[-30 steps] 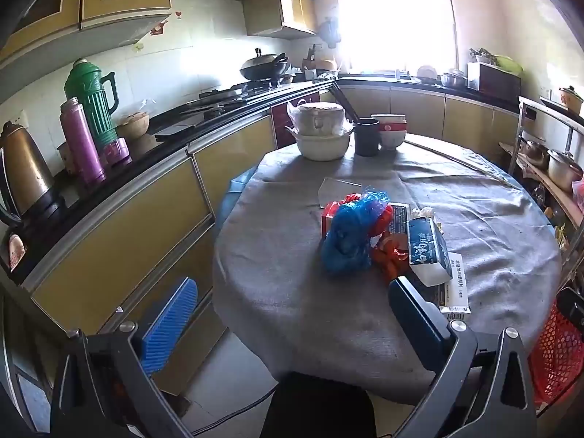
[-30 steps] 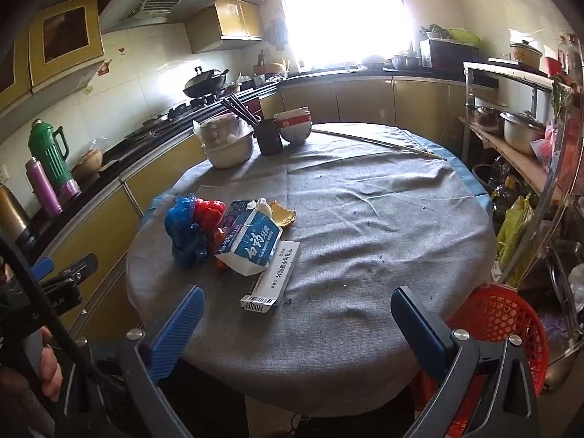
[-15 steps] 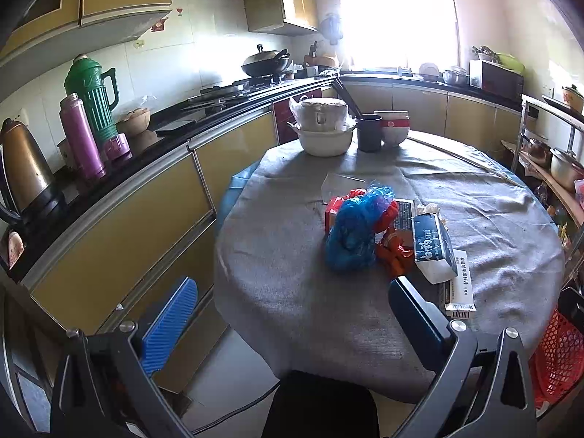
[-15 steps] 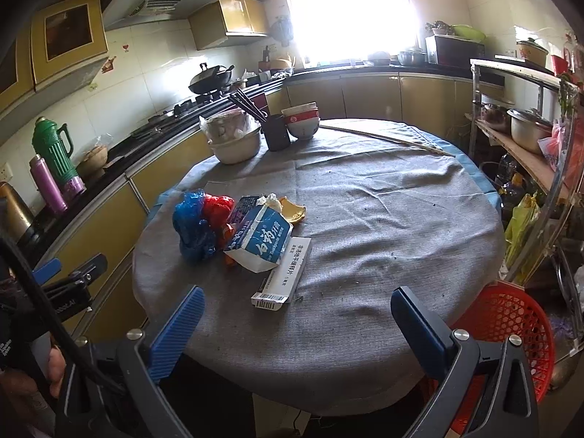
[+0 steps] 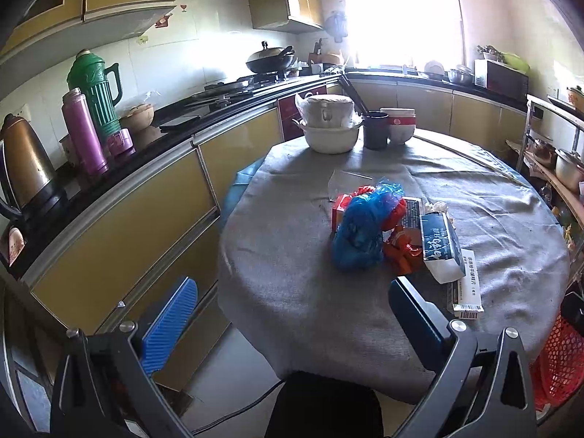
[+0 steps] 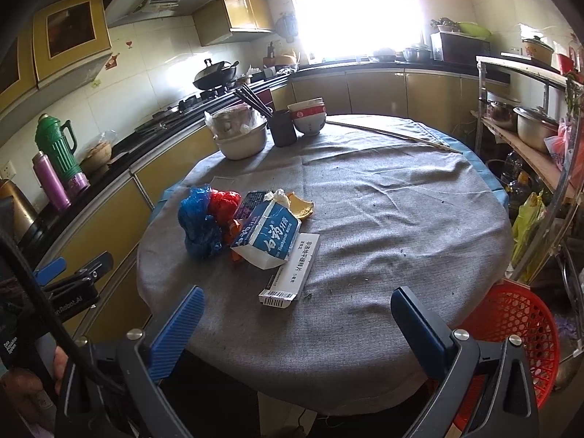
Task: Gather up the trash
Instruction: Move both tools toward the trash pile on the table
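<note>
Right wrist view: you've closed in on the trash pile; both grippers wide, empty, nothing collected.

A round table fills the middle of the right wrist view. Left of its centre lies a heap of trash — a crumpled bag at the left, a carton touching it on the right, a flat box partly under the carton. At the table's far edge stand a pot, a cup and bowls. A basket sits lower right, below the table — a counter runs along the left.
</note>
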